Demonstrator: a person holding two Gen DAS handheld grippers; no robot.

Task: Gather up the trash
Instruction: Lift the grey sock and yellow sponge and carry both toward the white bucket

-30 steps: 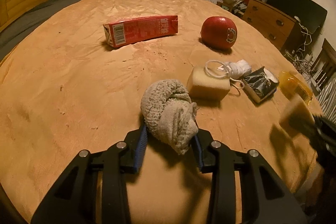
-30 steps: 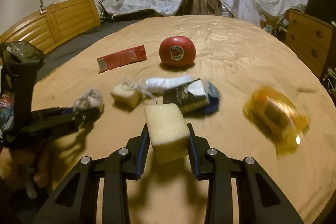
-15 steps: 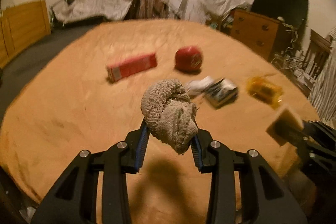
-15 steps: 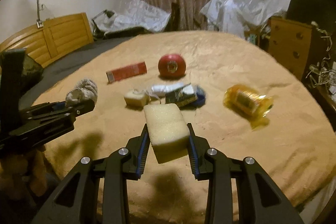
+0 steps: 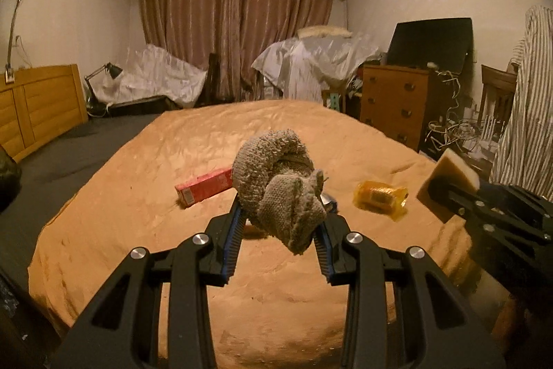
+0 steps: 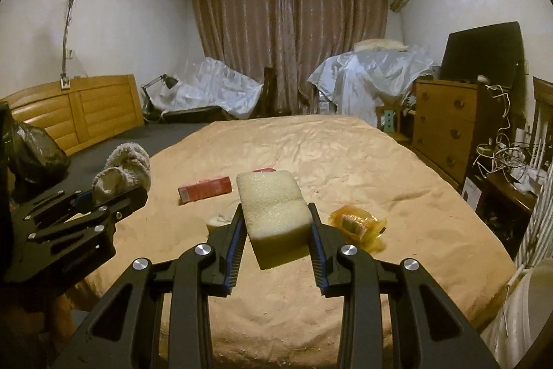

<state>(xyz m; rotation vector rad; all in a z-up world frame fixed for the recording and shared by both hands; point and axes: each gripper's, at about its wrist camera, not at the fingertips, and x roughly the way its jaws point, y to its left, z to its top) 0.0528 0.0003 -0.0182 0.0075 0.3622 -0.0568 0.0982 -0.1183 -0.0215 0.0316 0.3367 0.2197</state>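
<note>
Left hand-held gripper (image 5: 279, 223) clenched on a balled-up gray rag (image 5: 276, 185), held up in the air over the bed (image 5: 138, 196). Right hand-held gripper (image 6: 275, 232) clenched on a yellow sponge (image 6: 274, 213), also up in the air, w/ pads tight on both sides. Seen side by side: rag gripper on the left, sponge gripper on the right, apart.

Left lying on the tan bed cover: red carton (image 6: 204, 189) flat on its side, crinkly yellow wrapper (image 6: 356, 221) near the right edge, small pale bit (image 6: 217, 221) just behind the sponge gripper. Black bag (image 6: 38, 154) far left, beside the wood headboard (image 6: 96, 113).
</note>
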